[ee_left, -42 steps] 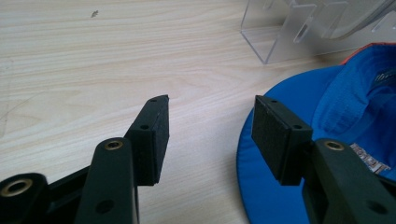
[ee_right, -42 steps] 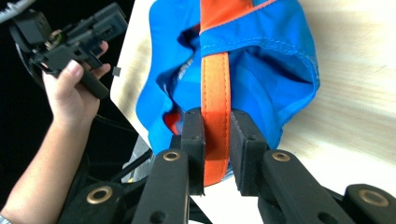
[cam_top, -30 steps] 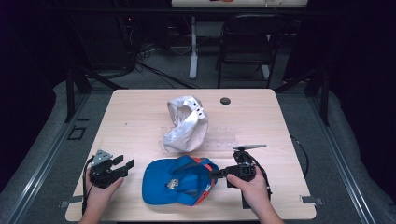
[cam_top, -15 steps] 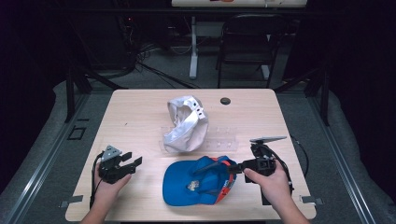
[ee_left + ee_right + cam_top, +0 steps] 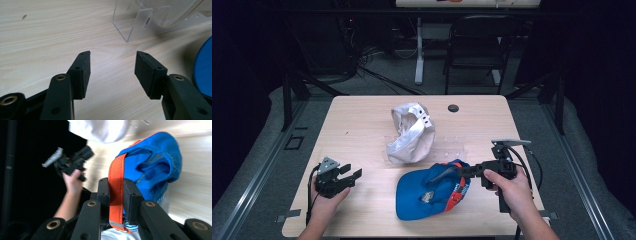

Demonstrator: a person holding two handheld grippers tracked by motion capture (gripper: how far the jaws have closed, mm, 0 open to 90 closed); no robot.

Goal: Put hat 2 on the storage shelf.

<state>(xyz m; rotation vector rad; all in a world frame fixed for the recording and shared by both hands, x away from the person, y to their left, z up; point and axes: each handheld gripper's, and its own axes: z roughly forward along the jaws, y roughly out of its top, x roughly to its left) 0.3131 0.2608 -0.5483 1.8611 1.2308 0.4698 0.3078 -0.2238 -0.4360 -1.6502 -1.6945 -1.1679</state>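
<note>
A blue cap (image 5: 424, 197) with an orange strap lies upside down near the table's (image 5: 362, 125) front edge. My right gripper (image 5: 451, 172) reaches in from the right and is shut on that strap, which raises the cap's back edge. In the right gripper view both pads (image 5: 130, 195) squeeze the orange strap (image 5: 116, 172), and the blue cap (image 5: 155, 157) hangs beyond them. My left gripper (image 5: 351, 175) rests at the front left, open with nothing between its jaws (image 5: 112, 60). A white cap (image 5: 409, 132) sits on a clear stand (image 5: 140, 22) at the table's middle.
A small black round thing (image 5: 453, 108) lies near the table's far edge. A dark chair (image 5: 477, 45) and a desk leg stand behind the table. Bare wood lies between the left gripper and the blue cap's edge (image 5: 203, 67).
The right gripper has drawn the blue cap to the right and lifted its strapped edge off the table. The left gripper has stayed where it was, open.
</note>
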